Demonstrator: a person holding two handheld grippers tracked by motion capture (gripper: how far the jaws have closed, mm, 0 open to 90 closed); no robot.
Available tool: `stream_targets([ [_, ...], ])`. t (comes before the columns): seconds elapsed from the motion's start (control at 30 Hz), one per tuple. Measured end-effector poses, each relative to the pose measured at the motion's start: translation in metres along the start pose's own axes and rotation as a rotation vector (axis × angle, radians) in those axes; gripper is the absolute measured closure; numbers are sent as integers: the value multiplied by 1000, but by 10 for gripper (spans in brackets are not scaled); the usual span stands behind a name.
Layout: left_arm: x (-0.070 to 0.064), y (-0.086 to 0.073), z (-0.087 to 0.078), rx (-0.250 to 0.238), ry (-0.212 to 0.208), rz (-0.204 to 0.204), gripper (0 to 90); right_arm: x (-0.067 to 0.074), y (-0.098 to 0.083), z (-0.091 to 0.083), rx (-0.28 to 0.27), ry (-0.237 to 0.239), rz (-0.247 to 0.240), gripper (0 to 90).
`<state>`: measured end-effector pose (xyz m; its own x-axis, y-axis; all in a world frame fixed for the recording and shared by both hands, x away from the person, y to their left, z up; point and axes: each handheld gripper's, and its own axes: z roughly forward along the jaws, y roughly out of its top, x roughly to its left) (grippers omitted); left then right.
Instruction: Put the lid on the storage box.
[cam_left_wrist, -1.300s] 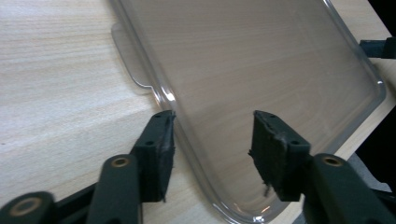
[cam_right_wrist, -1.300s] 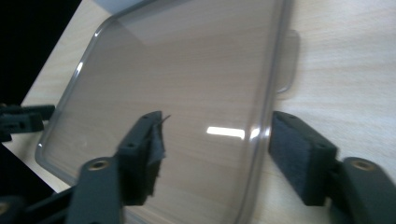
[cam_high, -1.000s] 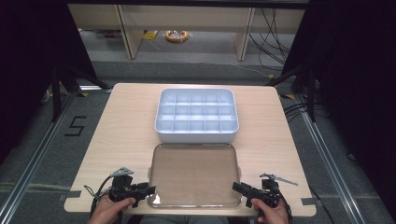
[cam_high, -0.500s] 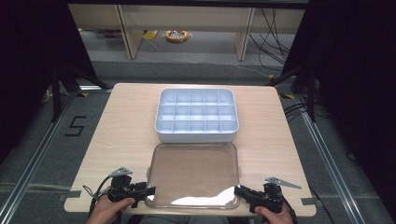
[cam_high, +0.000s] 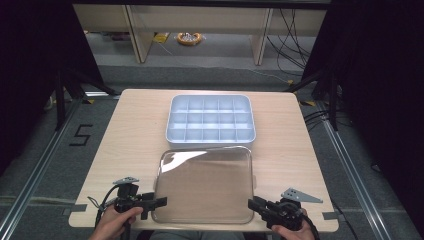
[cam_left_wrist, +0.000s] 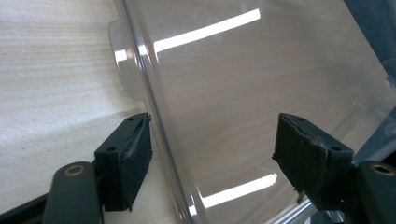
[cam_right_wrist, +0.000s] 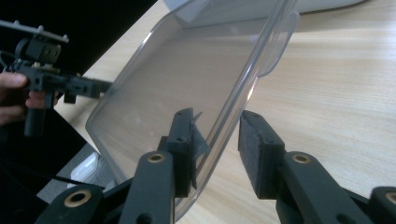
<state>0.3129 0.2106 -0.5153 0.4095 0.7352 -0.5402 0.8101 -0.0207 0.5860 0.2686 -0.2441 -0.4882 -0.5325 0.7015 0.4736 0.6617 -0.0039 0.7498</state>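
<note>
Lifted since a second ago at its right near corner: clear lid (cam_high: 205, 182), now tilted over the table (cam_high: 135, 135) just in front of the white tray (cam_high: 210, 120), with the right claw (cam_high: 256, 205) risen a little along with it. Right claw (cam_right_wrist: 215, 140) closed further within that second and pinching the lid's rim (cam_right_wrist: 224, 126) between its pads. Left claw (cam_high: 161, 201) at the lid's left near corner, just been opening, now spread (cam_left_wrist: 212, 154) with the lid's edge (cam_left_wrist: 159, 121) between the pads and neither pad pressing on it.
</note>
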Motion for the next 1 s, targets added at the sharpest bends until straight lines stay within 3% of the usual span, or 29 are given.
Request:
stream_targets([
  [0.03,3,2,-1,4,-12,-21,254,0,0,1,-3,2,-17,676],
  [0.1,6,2,-2,15,-21,-14,279,0,0,1,-5,12,-5,677],
  [0.13,9,3,-3,19,-33,-29,288,0,0,1,-18,23,-12,676],
  [0.17,9,3,-3,13,-29,-33,287,3,0,0,-11,31,19,676],
  [0.2,9,4,-3,12,-27,-33,283,1,1,0,-15,23,-23,676],
  [0.23,9,4,-2,12,-31,-33,281,3,2,0,-12,39,-5,677],
  [0.3,10,5,-2,14,-32,-37,282,4,1,1,-15,34,-36,679],
  [0.33,10,5,-2,15,-29,-26,301,5,2,1,-15,42,-44,679],
  [0.37,9,4,-2,-3,-23,-44,343,3,2,1,-18,31,-58,680],
  [0.4,12,4,-3,13,-27,-34,376,5,1,1,-11,37,-19,680],
  [0.43,13,4,-4,11,-24,-39,398,2,1,1,-10,22,-43,680],
  [0.57,13,3,-2,-22,2,-38,519,0,1,3,-9,32,-25,679],
  [0.67,14,3,-5,-39,-17,-19,583,-3,2,2,2,-6,-35,685],
  [0.7,14,4,-8,-63,-30,-4,604,-3,2,1,16,-30,-15,692],
  [0.73,11,4,-9,-93,-35,-5,625,-3,1,2,5,-21,2,696],
  [0.77,11,4,-9,-93,-35,-5,638,-3,1,2,5,-21,2,696],
  [0.8,9,5,-10,-120,-32,-5,644,-6,1,1,4,-33,-11,697],
  [0.87,5,5,-13,-162,-47,11,670,-4,1,3,25,-67,7,700],
  [0.9,5,5,-13,-162,-47,11,678,-4,1,3,25,-67,7,700],
  [0.93,2,5,-15,-161,-39,29,680,-8,2,4,42,-108,-41,705],
  [0.97,2,5,-15,-161,-39,29,680,-7,1,6,30,-103,-7,705],
  [1.0,0,5,-15,-165,-35,38,680,-7,1,6,30,-103,-7,705],
])
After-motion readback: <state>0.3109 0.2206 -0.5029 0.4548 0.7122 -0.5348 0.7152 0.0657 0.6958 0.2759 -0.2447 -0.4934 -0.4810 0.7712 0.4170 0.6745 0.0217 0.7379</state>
